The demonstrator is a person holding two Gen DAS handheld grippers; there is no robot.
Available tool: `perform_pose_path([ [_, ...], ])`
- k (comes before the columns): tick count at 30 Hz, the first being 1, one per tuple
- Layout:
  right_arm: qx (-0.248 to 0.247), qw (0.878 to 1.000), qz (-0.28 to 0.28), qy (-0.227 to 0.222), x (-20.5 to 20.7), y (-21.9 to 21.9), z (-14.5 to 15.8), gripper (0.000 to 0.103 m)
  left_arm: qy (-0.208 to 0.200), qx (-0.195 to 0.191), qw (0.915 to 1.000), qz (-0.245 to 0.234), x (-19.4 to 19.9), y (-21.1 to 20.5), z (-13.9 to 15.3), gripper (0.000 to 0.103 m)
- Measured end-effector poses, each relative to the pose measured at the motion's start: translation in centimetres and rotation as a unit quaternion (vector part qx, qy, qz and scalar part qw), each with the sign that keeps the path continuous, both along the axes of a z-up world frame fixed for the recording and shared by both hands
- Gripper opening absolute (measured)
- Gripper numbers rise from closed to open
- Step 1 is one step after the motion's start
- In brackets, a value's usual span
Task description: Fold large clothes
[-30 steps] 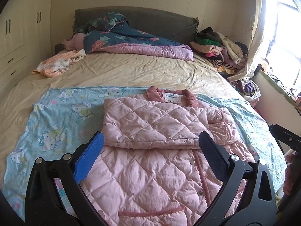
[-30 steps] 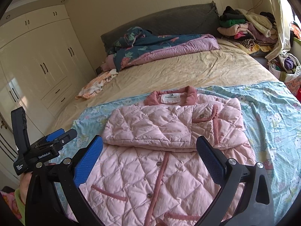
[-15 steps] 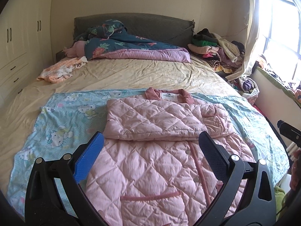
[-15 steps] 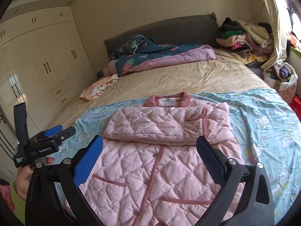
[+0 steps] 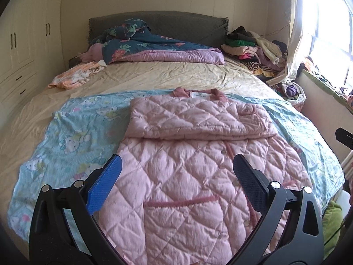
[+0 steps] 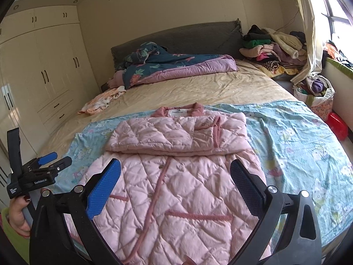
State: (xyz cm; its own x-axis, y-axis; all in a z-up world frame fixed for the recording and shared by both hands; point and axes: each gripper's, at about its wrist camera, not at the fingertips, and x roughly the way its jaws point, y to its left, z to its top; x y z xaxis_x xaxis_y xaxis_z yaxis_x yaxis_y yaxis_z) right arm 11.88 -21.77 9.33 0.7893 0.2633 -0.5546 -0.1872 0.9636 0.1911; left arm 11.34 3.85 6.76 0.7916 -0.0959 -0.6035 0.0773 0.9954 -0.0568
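Note:
A pink quilted coat [image 5: 194, 154] [image 6: 176, 176] lies flat on a light blue cartoon-print sheet [image 5: 75, 137] [image 6: 293, 137] at the foot of the bed. Both sleeves are folded across its chest below the collar. My left gripper [image 5: 176, 178] hovers open above the coat's lower half, holding nothing. My right gripper [image 6: 175, 176] is open as well, over the hem end, with nothing between its fingers. In the right wrist view the left gripper [image 6: 47, 165] appears at the left edge, held by a hand [image 6: 17, 216].
A dark floral duvet [image 5: 154, 46] is bunched at the headboard. An orange-white garment [image 5: 77, 77] lies on the beige sheet. Clothes are piled [image 5: 253, 48] at the bed's right, with a bag [image 6: 320, 95] and a red item [image 6: 336, 125] on the floor. Wardrobes [image 6: 44, 70] line the left wall.
Both grippers have pulled back and risen from the coat, so more of its lower half and hem shows. The coat has not moved. Both stay open.

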Motion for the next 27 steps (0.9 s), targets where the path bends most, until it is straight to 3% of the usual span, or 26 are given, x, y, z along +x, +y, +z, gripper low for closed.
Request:
perform_pose_path([
  [13,-0.041,0.997,-0.061,0.007,-2.3,-2.7,-4.4,0.099,0.019,0.007,0.9995,0.023,-1.9,1.5,-3.7,0.095],
  [27,-0.060,0.994,-0.080,0.031,-3.9,-4.4,-8.3,0.099,0.045,0.016,0.9977,0.047,-3.6,3.4,-7.7,0.095],
])
